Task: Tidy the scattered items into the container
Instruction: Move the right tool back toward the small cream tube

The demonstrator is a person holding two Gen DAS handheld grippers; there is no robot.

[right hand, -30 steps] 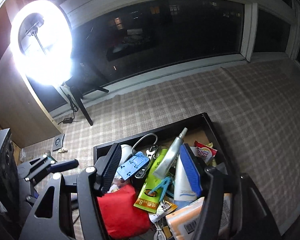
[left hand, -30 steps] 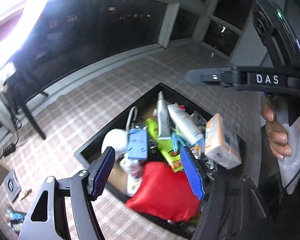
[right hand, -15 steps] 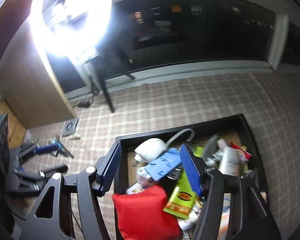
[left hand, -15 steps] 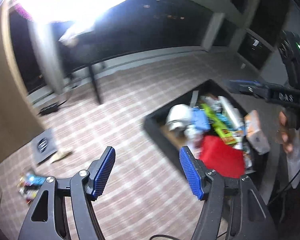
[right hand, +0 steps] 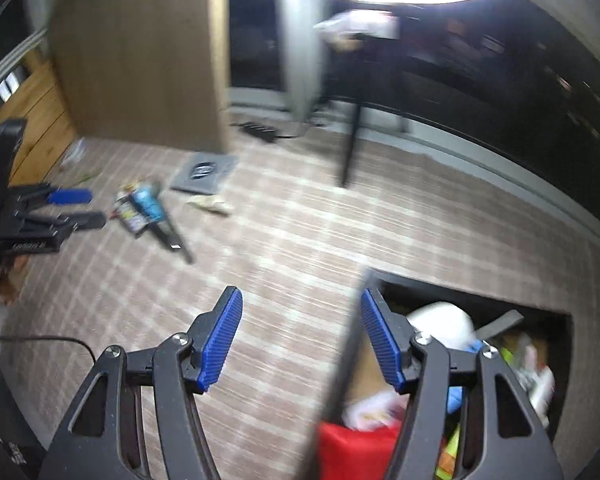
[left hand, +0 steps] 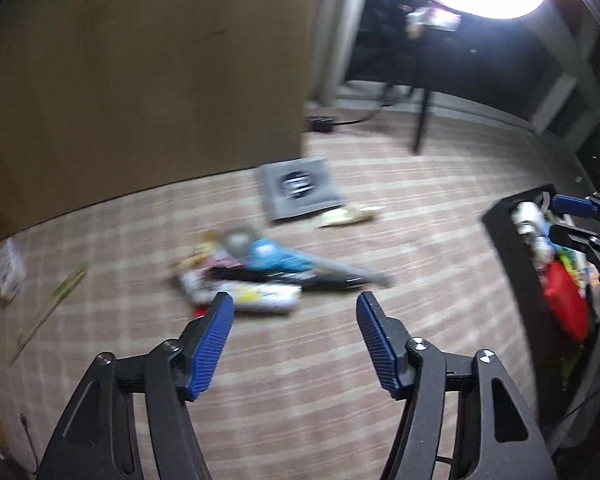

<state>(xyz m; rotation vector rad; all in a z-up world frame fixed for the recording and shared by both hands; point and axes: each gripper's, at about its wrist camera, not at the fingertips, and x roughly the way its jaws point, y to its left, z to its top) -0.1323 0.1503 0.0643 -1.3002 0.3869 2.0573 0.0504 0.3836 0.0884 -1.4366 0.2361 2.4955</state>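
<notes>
A blurred pile of scattered items (left hand: pixel 256 276) lies on the checked carpet: a blue packet, a white tube, a dark long object. My left gripper (left hand: pixel 294 320) is open and empty, just short of the pile. The black container (left hand: pixel 508 240) full of items, with a red pouch (left hand: pixel 564 304), stands at the right. My right gripper (right hand: pixel 300 320) is open and empty, over the carpet at the container's (right hand: pixel 472 304) left rim. The pile (right hand: pixel 148 208) and the left gripper (right hand: pixel 74 208) also show in the right wrist view, far left.
A grey square mat (left hand: pixel 300 188) and a pale wrapper (left hand: pixel 348 216) lie beyond the pile. A wooden cabinet (left hand: pixel 140 80) stands behind, with a white box (left hand: pixel 10 272) and a thin green strip (left hand: pixel 56 296) at its foot. A ring light stand leg (left hand: pixel 422 120) is further back.
Both grippers have swung left, away from the container. The left now faces the scattered pile on the carpet; the container has slid to the right edge of both views.
</notes>
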